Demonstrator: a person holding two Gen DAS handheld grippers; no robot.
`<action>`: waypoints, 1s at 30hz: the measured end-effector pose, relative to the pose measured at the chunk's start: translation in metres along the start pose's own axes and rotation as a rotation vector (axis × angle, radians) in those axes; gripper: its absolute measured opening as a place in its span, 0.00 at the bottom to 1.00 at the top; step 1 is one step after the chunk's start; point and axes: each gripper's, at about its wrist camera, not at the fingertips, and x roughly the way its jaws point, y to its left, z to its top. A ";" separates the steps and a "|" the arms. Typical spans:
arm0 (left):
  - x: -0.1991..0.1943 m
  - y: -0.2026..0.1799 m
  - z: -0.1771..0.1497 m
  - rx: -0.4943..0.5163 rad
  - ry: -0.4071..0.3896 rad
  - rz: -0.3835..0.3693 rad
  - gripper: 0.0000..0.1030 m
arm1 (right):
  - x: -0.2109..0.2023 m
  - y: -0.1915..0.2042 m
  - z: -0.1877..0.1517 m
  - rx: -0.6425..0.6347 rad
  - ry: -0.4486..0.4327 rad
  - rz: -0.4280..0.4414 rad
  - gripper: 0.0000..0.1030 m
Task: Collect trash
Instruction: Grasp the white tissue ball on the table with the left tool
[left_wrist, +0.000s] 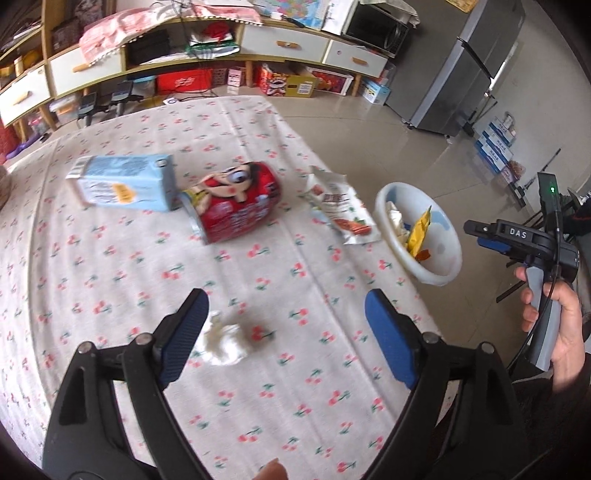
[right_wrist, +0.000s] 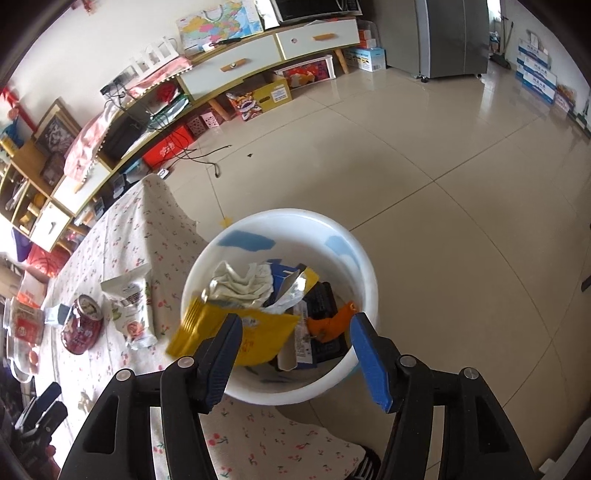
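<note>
My left gripper (left_wrist: 288, 314) hangs open over the cherry-print tablecloth (left_wrist: 110, 295). A crumpled white tissue (left_wrist: 223, 341) lies just inside its left finger, not gripped. Farther back lie a pale blue carton (left_wrist: 125, 182), a red can (left_wrist: 236, 205) on its side and a torn snack wrapper (left_wrist: 341, 206). My right gripper (right_wrist: 295, 332) is open above the white bin (right_wrist: 280, 216) beside the table. A yellow packet (right_wrist: 236, 332) rests against the bin's near rim, close to the left finger, among paper, foil and an orange scrap. The can (right_wrist: 83, 325) and wrapper (right_wrist: 133, 310) also show there.
The bin (left_wrist: 443, 273) stands off the table's right edge over a tiled floor (right_wrist: 443, 166). A long low cabinet (left_wrist: 280, 44) with boxes beneath runs along the far wall, and a grey fridge (left_wrist: 461, 74) stands at the right. A hand (left_wrist: 565, 325) holds the right gripper's handle.
</note>
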 end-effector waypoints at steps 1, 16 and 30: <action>-0.003 0.006 -0.002 -0.005 -0.001 0.009 0.84 | -0.001 0.003 0.000 -0.003 0.000 0.002 0.61; -0.027 0.079 -0.032 -0.107 0.004 0.093 0.85 | -0.007 0.062 -0.017 -0.079 0.005 0.053 0.70; -0.001 0.075 -0.056 -0.085 0.009 0.052 0.86 | -0.001 0.108 -0.043 -0.177 0.040 0.069 0.73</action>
